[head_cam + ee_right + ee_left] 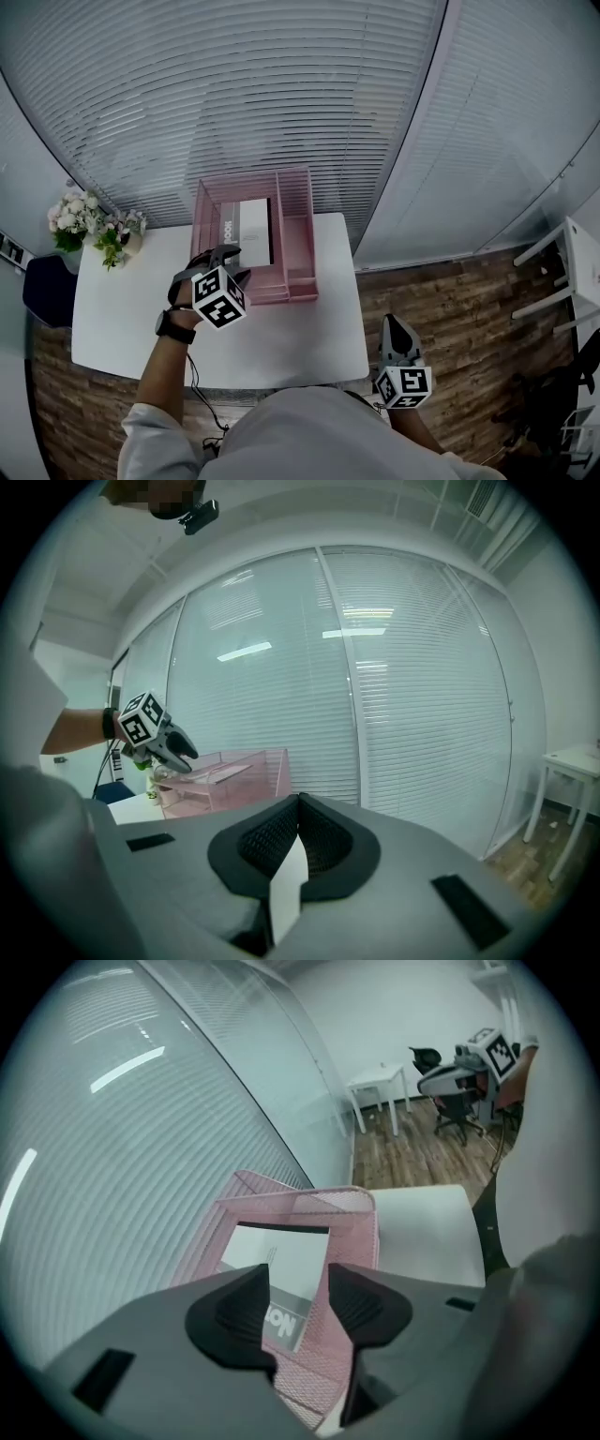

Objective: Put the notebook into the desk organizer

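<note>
Both tools looked idle: the left gripper [226, 253], jaws apart, hovered at the desk organizer's [309, 190] near edge, seemingly because the notebook [251, 231] already lay inside it, while the right gripper [395, 326], jaws together, hung well away from it.

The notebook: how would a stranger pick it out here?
Find the white table before the window blinds; a pink mesh organizer stands at its far edge. The notebook sits inside its wider section, the only white-and-grey thing among the pink.
</note>
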`<state>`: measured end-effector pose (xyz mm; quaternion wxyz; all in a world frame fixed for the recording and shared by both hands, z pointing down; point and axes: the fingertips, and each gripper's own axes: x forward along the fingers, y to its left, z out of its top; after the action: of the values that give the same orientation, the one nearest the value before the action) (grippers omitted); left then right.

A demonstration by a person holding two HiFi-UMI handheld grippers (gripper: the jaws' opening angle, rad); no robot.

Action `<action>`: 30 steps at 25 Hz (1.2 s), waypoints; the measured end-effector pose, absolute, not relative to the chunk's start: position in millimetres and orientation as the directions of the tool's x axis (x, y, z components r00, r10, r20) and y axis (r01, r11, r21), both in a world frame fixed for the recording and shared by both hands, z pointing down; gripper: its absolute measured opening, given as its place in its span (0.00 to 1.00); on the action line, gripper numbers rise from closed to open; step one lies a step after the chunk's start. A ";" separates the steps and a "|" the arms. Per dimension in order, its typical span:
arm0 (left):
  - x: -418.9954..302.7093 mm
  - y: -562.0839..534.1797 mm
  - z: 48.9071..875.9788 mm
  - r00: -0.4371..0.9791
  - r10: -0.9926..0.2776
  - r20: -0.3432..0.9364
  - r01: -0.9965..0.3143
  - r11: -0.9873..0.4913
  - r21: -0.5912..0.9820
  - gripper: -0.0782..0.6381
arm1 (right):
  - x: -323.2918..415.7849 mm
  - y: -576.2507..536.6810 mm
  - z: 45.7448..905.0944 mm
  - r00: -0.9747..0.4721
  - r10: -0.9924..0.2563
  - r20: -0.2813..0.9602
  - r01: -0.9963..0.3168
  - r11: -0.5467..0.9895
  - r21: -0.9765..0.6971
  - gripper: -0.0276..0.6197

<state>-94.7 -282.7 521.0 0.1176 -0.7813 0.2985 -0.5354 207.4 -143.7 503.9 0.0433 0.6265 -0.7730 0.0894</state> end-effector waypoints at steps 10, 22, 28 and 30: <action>-116.1 -235.1 469.3 0.406 -0.708 0.579 -0.620 -0.678 -0.395 0.32 | 175.4 -150.8 483.3 -0.282 -0.949 0.143 -0.959 0.275 -0.070 0.06; -149.7 -169.3 442.6 0.449 -0.802 0.394 -0.796 -0.559 -0.232 0.16 | 145.1 -146.8 468.6 -0.337 -0.933 0.128 -0.941 0.333 -0.051 0.06; -165.2 -140.2 439.2 0.466 -0.832 0.301 -0.857 -0.509 -0.078 0.12 | 131.0 -141.5 463.1 -0.361 -0.924 0.125 -0.933 0.359 -0.037 0.06; -168.6 -132.7 440.9 0.468 -0.837 0.284 -0.862 -0.504 -0.064 0.12 | 125.8 -139.8 462.5 -0.368 -0.921 0.125 -0.930 0.368 -0.027 0.06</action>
<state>-168.6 -132.7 440.9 -0.0441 -0.8557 0.4962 -0.1401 125.8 -139.8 462.5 0.0444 0.5604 -0.8257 0.0465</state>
